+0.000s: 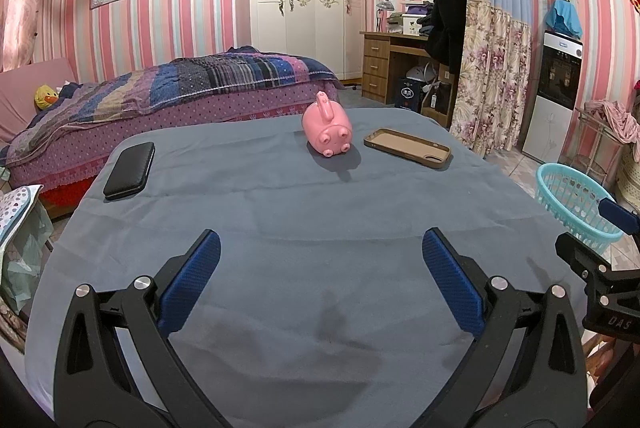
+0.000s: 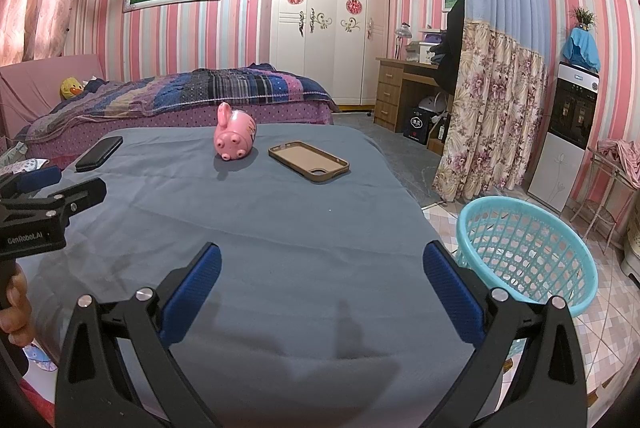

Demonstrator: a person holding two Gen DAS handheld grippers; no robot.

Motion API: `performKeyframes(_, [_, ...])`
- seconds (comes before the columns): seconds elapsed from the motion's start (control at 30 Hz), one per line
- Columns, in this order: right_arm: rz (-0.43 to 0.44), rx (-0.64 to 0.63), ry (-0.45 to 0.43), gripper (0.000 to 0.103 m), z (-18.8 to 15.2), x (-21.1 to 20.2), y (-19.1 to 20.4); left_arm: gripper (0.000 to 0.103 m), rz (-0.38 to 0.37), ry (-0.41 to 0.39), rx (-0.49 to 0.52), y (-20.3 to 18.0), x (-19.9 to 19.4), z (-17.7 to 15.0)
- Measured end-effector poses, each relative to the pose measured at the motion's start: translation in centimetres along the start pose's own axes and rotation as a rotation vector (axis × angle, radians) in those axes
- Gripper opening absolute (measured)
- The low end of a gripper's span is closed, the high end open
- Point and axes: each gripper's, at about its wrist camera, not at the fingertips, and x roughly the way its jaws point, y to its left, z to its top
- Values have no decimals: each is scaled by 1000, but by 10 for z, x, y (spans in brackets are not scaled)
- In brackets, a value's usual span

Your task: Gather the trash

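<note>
A table under a grey-blue cloth point(image 1: 280, 228) point(image 2: 260, 228) fills both views. On its far side lie a pink pig toy point(image 1: 327, 129) point(image 2: 234, 136) tipped on its side, a tan phone case point(image 1: 408, 148) point(image 2: 308, 161) and a black case point(image 1: 130, 170) point(image 2: 99, 153). A turquoise basket point(image 1: 572, 204) point(image 2: 528, 252) stands on the floor at the table's right. My left gripper point(image 1: 320, 280) hangs open over the near cloth, nothing between its blue pads. My right gripper point(image 2: 322, 288) is open too, its right finger point(image 2: 452, 292) in front of the basket.
A bed with a patchwork cover point(image 1: 168, 88) stands behind the table, with a white wardrobe point(image 1: 304, 0) and a wooden desk point(image 1: 384, 64) beyond. A floral curtain point(image 2: 496, 116) and a water dispenser point(image 2: 568, 132) line the right. A hand point(image 2: 16, 304) holds the left gripper's handle.
</note>
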Motion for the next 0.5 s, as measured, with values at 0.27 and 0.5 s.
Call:
performKeyframes(0.27, [0, 0, -2, 99, 0, 0, 0, 98, 1, -4, 4, 1, -1, 2])
performKeyframes(0.5, [1, 2, -3, 99, 2, 1, -1, 98, 3, -7, 5, 5, -3, 3])
